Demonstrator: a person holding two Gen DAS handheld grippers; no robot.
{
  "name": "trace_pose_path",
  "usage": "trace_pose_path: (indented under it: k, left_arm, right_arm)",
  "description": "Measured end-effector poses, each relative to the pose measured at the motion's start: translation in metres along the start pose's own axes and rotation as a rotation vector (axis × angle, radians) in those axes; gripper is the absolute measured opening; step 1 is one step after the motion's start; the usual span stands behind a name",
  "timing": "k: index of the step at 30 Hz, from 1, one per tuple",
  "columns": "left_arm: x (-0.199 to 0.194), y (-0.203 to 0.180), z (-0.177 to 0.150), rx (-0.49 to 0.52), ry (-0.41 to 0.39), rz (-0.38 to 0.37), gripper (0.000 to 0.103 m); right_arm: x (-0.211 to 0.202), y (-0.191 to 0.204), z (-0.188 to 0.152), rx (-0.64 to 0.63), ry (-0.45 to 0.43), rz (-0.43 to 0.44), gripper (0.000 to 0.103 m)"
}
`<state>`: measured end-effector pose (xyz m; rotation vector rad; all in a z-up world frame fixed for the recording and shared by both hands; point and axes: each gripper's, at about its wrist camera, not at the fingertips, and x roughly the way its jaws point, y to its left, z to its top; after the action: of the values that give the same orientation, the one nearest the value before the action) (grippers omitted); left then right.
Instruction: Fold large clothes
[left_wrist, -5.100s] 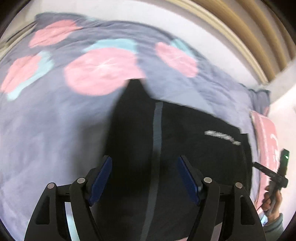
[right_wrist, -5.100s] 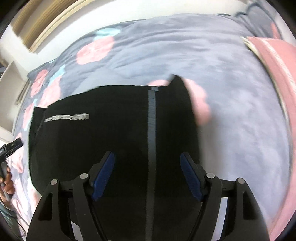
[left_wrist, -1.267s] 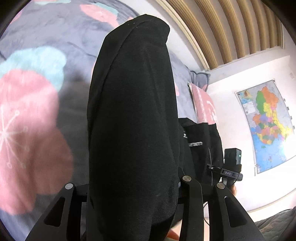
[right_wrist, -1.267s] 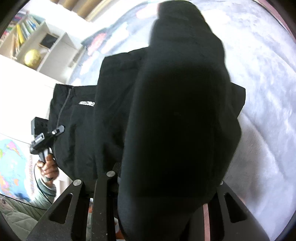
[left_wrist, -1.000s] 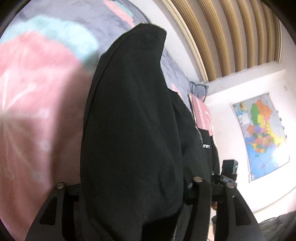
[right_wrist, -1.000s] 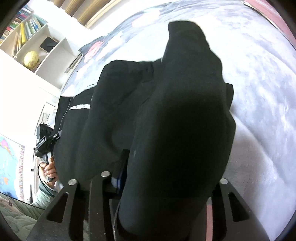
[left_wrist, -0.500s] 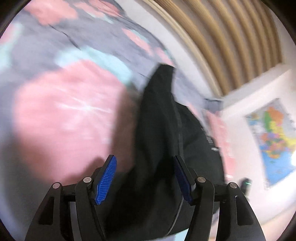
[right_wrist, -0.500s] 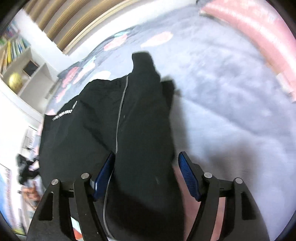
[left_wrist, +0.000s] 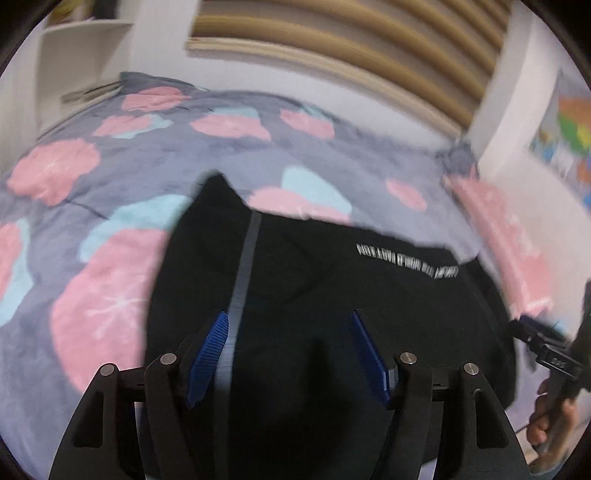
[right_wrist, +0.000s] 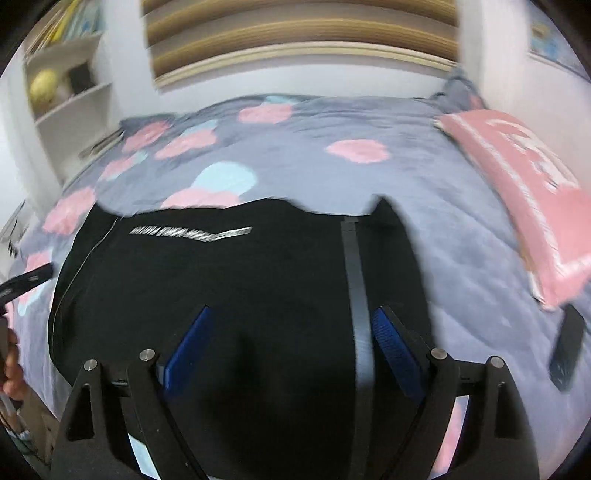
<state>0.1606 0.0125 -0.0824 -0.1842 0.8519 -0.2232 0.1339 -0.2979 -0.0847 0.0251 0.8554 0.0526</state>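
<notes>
Black garment (left_wrist: 314, 280) flat on bedspread (left_wrist: 74, 229), beneath both gaping tongs (left_wrist: 290, 354) (right_wrist: 291, 350).

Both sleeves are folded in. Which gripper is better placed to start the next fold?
Neither clearly. The left gripper and right gripper both hover open over the black garment, each beside its own grey stripe; a two-handed fold looks likeliest.

One line of pale print runs across the black garment (left_wrist: 332, 295), right of centre in the left wrist view (left_wrist: 406, 263) and upper left of centre in the right wrist view (right_wrist: 190, 232); blurred and upside down, letters not legible. Pink pillow (right_wrist: 524, 155) at right edge carries white marks, unreadable. Wall map (left_wrist: 565, 144) at upper right: colours only, no readable labels.
</notes>
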Motion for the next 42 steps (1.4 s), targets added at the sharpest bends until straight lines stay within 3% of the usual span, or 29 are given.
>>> trace_pose_path:
  k: [2, 4, 8, 12, 20, 32, 42]
  left_arm:
    - [0.030, -0.017, -0.009, 0.058, 0.071, 0.041, 0.070]
    - [0.057, -0.022, -0.020, 0.061, 0.138, 0.095, 0.074]
    - [0.063, -0.014, -0.019, 0.002, 0.127, 0.071, 0.080]
    - [0.059, -0.023, -0.022, 0.020, 0.092, 0.102, 0.080]
    - [0.024, -0.038, -0.034, 0.039, 0.072, 0.073, 0.080]
    - [-0.067, -0.076, -0.036, 0.120, -0.114, 0.078, 0.080]
    - [-0.128, -0.096, -0.035, 0.150, -0.252, 0.120, 0.080]
  right_arm:
    - [0.032, 0.013, -0.008, -0.026, 0.073, -0.032, 0.090]
    - [0.057, 0.012, -0.019, 0.004, 0.127, -0.011, 0.091]
    - [0.064, 0.002, -0.025, 0.065, 0.103, 0.031, 0.093]
    - [0.059, 0.003, -0.026, 0.075, 0.112, 0.007, 0.093]
    - [0.010, 0.007, -0.033, 0.107, 0.062, 0.008, 0.093]
    - [-0.089, 0.037, -0.016, 0.041, -0.144, -0.052, 0.093]
    - [-0.125, 0.058, -0.014, -0.004, -0.206, -0.067, 0.093]
